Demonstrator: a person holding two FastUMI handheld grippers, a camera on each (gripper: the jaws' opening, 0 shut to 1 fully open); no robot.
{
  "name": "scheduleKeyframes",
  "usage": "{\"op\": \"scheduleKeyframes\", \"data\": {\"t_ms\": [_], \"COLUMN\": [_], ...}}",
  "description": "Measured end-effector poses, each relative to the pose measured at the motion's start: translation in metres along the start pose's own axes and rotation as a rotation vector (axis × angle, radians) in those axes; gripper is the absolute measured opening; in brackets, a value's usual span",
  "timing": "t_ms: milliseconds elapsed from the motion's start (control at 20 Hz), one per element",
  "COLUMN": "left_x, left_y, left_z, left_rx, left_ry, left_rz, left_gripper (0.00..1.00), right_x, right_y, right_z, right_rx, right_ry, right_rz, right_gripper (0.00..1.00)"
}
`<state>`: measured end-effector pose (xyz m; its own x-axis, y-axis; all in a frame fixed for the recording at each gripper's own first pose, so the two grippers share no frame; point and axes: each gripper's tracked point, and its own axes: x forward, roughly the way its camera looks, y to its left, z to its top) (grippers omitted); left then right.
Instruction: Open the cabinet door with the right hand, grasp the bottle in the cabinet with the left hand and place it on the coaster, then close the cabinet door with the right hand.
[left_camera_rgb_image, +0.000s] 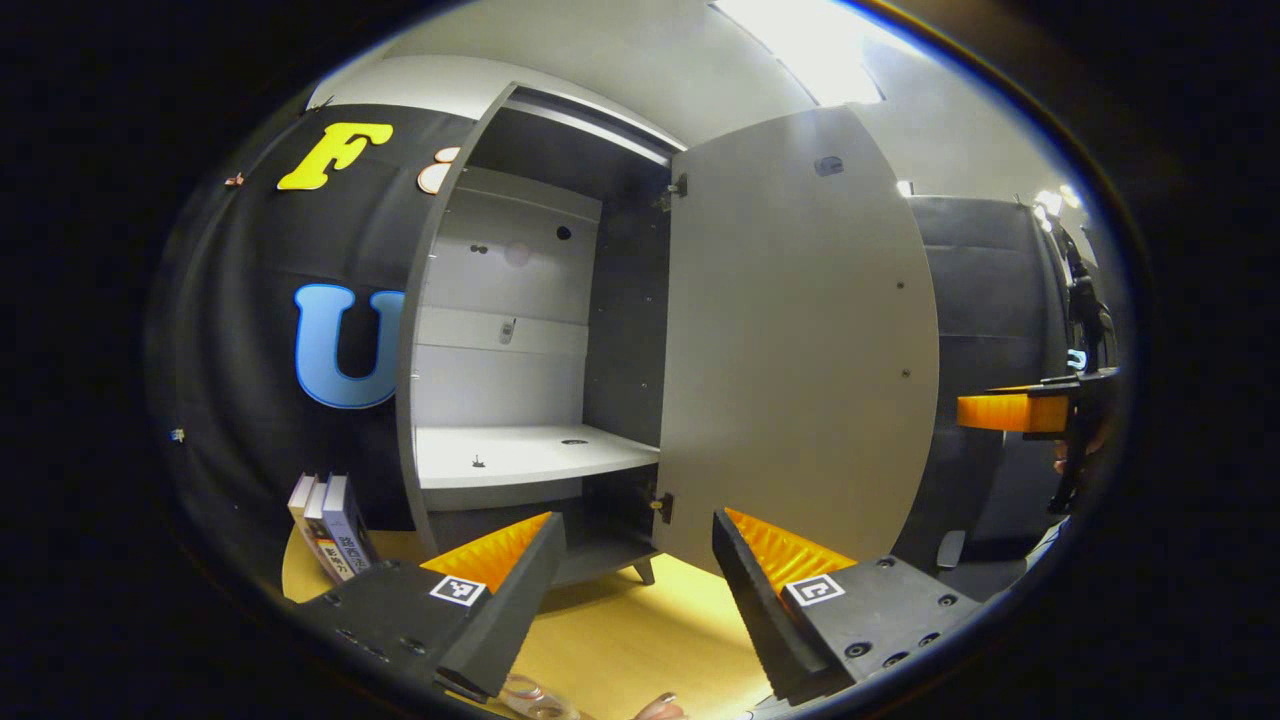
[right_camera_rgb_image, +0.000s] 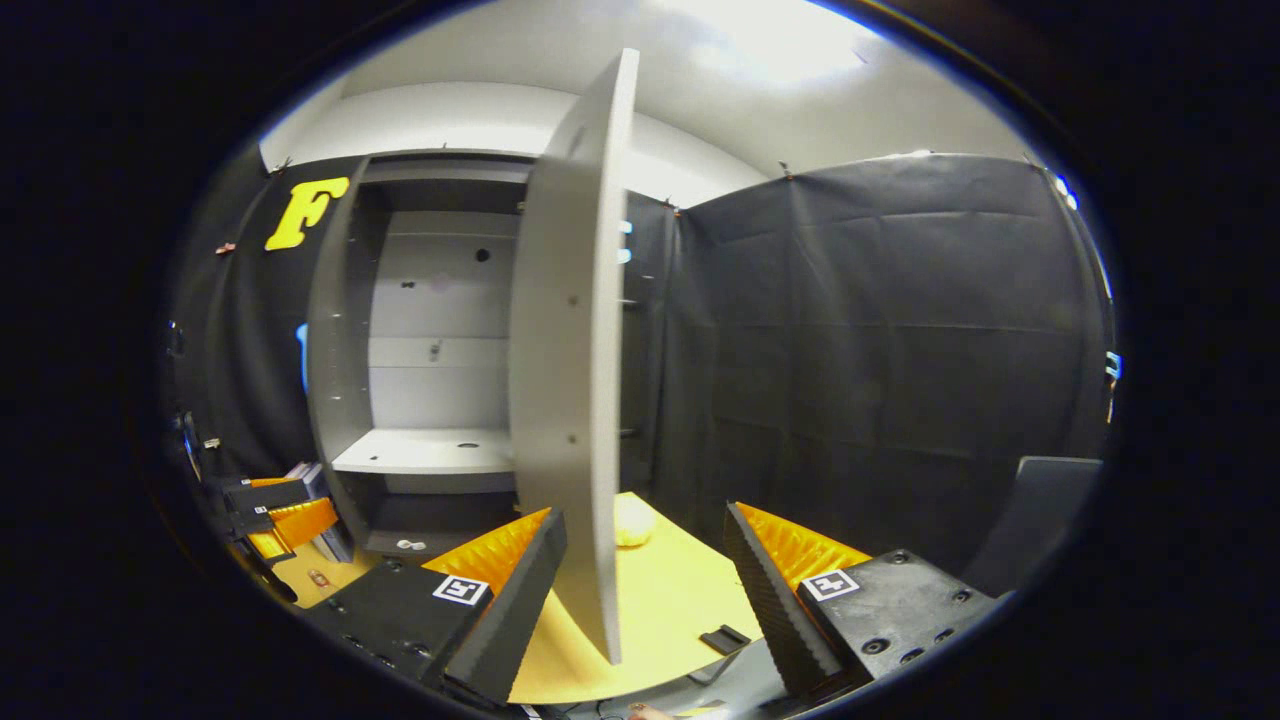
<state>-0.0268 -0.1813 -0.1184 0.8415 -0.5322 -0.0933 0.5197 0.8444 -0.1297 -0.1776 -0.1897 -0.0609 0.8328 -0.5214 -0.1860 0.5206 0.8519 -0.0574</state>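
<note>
Your left gripper (left_camera_rgb_image: 638, 560) had its jaws spread wide with nothing between them, pointed straight at the cabinet (left_camera_rgb_image: 425, 330). The door (left_camera_rgb_image: 800, 340) was swung fully open, hinged on the right side of the opening, its inside face turned toward your camera. The shelf (left_camera_rgb_image: 520, 455) inside was bare apart from a couple of small dark marks on it, and I couldn't make out the bottle anywhere in there. There was something clear and roundish (left_camera_rgb_image: 530, 695) at the very bottom edge of that view, sitting on the table (left_camera_rgb_image: 640, 620) just under your left fingers, but it was cut off so I can't tell you what it was. A fingertip (left_camera_rgb_image: 660, 708) peeked in next to it. Some books (left_camera_rgb_image: 330, 525) stood leaning at the cabinet's left foot.

Your right gripper (right_camera_rgb_image: 645, 570) was also wide open and gripping nothing. From that side the door (right_camera_rgb_image: 570, 350) was seen nearly edge-on, and its free edge came down right between your two fingers, but neither finger was touching it as far as I could see. A pale round thing (right_camera_rgb_image: 632, 522) lay on the table (right_camera_rgb_image: 680, 590) just behind the door; could be the coaster, can't swear to it. Your other gripper (right_camera_rgb_image: 275, 515) showed far off at the left, near the cabinet's base.
</note>
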Motion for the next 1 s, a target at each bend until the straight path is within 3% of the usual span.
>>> {"op": "scheduleKeyframes", "data": {"t_ms": [200,250,300,350,550,600,750,800,850,1000], "left_x": [0.029,0.036,0.042,0.048,0.06,0.061,0.059,0.058,0.058,0.041], "left_y": [-0.009,-0.01,-0.012,-0.013,-0.007,-0.004,-0.004,-0.002,0.0,0.01], "left_z": [0.003,0.004,0.003,0.003,0.01,0.013,0.011,0.009,0.007,-0.001], "left_rx": [-0.006,-0.013,-0.023,-0.03,0.006,0.039,0.095,0.099,0.1,0.083], "left_ry": [0.003,-0.005,-0.007,-0.005,-0.029,-0.044,-0.041,-0.031,-0.022,0.0], "left_rz": [-0.03,-0.029,-0.027,-0.021,0.037,0.056,0.067,0.07,0.077,0.095], "left_gripper": [0.93,0.9,0.93,0.9,0.93,0.93,0.93,0.89,0.9,0.93], "right_x": [0.026,0.034,0.043,0.052,0.063,0.067,0.063,0.063,0.06,0.043], "right_y": [-0.022,-0.024,-0.025,-0.026,-0.003,-0.002,0.005,0.009,0.011,0.039], "right_z": [0.012,0.013,0.014,0.015,0.014,0.011,0.01,0.008,0.01,0.009], "right_rx": [-0.045,-0.053,-0.059,-0.06,-0.056,-0.061,-0.022,-0.024,-0.021,0.0], "right_ry": [-0.033,-0.03,-0.032,-0.03,-0.01,-0.001,0.037,0.047,0.046,0.066], "right_rz": [0.034,0.055,0.07,0.088,0.228,0.25,0.315,0.326,0.341,0.425], "right_gripper": [0.94,0.97,1.0,0.94,0.98,0.9,0.94,0.88,0.93,0.93]}}
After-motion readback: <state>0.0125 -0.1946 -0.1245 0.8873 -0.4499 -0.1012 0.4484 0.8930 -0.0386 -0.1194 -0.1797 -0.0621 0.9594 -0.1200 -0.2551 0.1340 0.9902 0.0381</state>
